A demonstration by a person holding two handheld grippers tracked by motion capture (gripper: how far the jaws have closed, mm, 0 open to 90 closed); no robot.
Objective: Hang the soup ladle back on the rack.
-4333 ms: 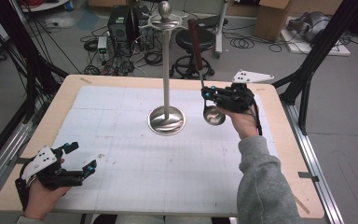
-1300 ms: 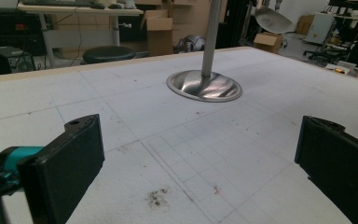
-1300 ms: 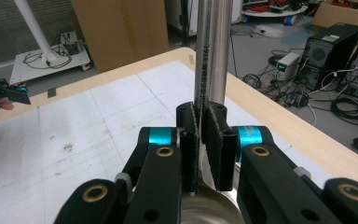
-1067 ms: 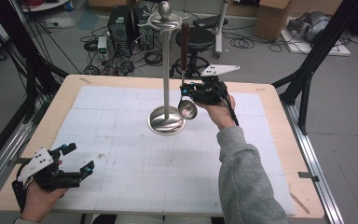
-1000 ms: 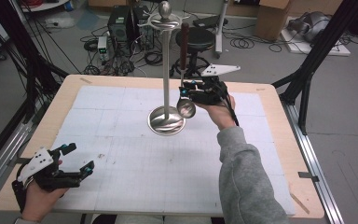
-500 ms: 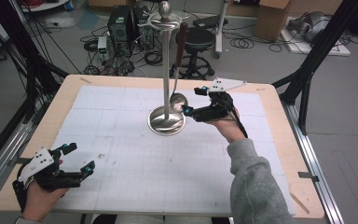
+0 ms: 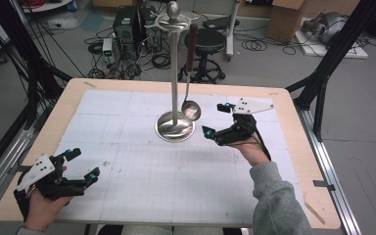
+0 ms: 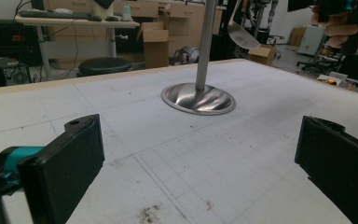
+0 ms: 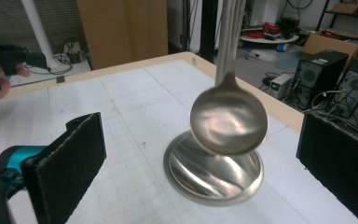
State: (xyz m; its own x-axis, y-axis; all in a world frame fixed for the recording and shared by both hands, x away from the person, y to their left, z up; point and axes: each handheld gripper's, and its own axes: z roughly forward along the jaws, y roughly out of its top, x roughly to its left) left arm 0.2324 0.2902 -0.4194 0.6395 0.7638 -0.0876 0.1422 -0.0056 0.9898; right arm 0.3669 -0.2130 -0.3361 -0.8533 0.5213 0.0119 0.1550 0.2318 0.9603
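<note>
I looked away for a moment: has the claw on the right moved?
Yes. The right claw carried the ladle leftward to the stand, and now sits back to that stand's right, open, with the ladle hanging on the stand.

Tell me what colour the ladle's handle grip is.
Dark reddish-brown on the ladle, above a silver stem and bowl; clearest in the high view.

Left gripper: black body, grey three-cornered plate on top, teal accents at the jaw roots, flat black rectangular pads with a matte, slightly worn face. Right gripper, on the far side of the stand from the left one: same black build, pale grey plate with small dark holes, teal tips, black cable along the wrist. Right arm wears a grey sweatshirt sleeve with a ribbed cuff.
</note>
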